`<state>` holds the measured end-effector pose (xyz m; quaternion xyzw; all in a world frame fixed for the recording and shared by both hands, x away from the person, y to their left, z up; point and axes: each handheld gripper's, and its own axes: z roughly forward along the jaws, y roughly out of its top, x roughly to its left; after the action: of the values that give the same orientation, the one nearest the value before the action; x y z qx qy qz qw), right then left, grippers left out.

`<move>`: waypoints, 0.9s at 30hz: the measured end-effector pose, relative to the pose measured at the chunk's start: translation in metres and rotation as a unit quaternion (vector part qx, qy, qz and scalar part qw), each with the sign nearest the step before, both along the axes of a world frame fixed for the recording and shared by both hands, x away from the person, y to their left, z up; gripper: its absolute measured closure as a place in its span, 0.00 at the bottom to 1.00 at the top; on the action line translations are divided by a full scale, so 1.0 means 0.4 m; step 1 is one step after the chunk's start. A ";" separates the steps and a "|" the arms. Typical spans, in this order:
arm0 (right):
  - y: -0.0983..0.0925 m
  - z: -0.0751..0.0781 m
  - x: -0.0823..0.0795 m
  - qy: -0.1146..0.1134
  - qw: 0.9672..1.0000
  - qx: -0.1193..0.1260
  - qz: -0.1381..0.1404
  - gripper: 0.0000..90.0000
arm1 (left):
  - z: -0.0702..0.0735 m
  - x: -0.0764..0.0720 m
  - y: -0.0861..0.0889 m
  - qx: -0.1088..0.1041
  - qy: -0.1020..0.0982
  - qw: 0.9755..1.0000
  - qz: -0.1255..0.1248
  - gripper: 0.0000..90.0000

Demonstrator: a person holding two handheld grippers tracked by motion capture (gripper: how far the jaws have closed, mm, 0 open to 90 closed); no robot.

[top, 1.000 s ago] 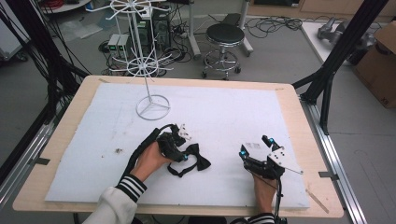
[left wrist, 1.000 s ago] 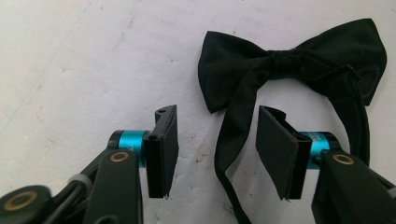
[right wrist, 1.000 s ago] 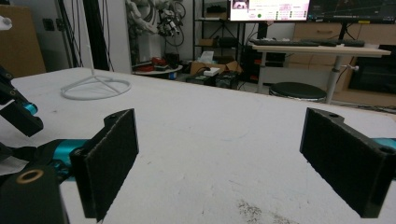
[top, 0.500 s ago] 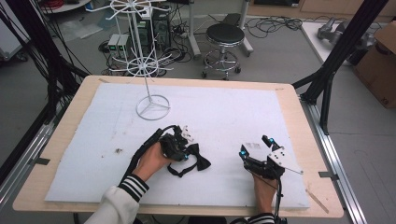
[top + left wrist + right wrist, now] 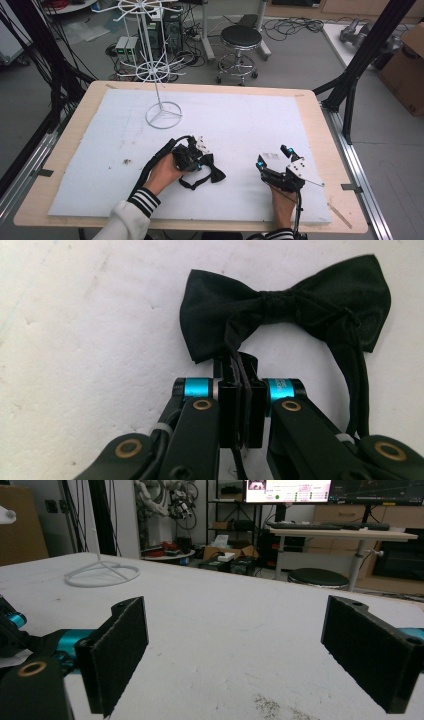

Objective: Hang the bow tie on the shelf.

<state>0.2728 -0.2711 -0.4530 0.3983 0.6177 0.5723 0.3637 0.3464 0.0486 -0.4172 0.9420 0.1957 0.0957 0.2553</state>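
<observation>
1. At the far left of the tabletop [image 5: 75,150], which is covered by a white foam sheet, a white wire display stand with spoked hook rings [image 5: 162,112] is seen standing upright on its round base. It is well apart from both hands, and it is judged to be the place where the tie is meant to be hung.
2. The left hand-held gripper [image 5: 240,405] is seen lowered onto the sheet near the front edge. Its jaws have just been closing and are now drawn tight together, with the thin black strap [image 5: 235,347] of the tie pinched between the pads.
3. The black satin bow tie [image 5: 280,305] is seen lying flat on the sheet just beyond the left jaws, with its knot in the middle and its neck band looping back beside the gripper. The strap, not the bow, appears to have been chosen so that the fabric is not crushed and the loop is left free for a hook.
4. The right hand-held gripper [image 5: 245,645] is held level above the sheet, to the right of the tie and apart from it. Its jaws are spread wide with nothing between them, apparently kept ready to assist.
</observation>
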 end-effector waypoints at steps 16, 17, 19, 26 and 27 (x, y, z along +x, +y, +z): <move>-0.002 0.000 0.001 -0.002 1.000 -0.001 0.000 0.12 | 0.031 0.001 0.023 -0.085 -0.014 0.996 0.006 0.98; -0.002 0.000 0.001 -0.002 1.000 -0.001 0.000 0.12 | 0.036 0.001 0.026 -0.095 -0.018 0.995 0.008 0.98; -0.002 0.000 0.001 -0.001 1.000 0.000 -0.001 0.12 | 0.046 -0.001 0.032 -0.111 -0.031 0.993 0.007 0.98; -0.002 0.000 0.001 -0.002 1.000 -0.001 -0.001 0.12 | 0.085 -0.009 0.061 -0.176 -0.073 0.982 0.014 0.98; -0.002 0.000 0.001 -0.002 1.000 -0.002 -0.001 0.12 | 0.089 -0.010 0.064 -0.180 -0.080 0.980 0.016 0.98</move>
<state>0.2732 -0.2719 -0.4531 0.3970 0.6175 0.5719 0.3661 0.3422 0.0743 -0.3817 0.8667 0.2041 0.1378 0.4338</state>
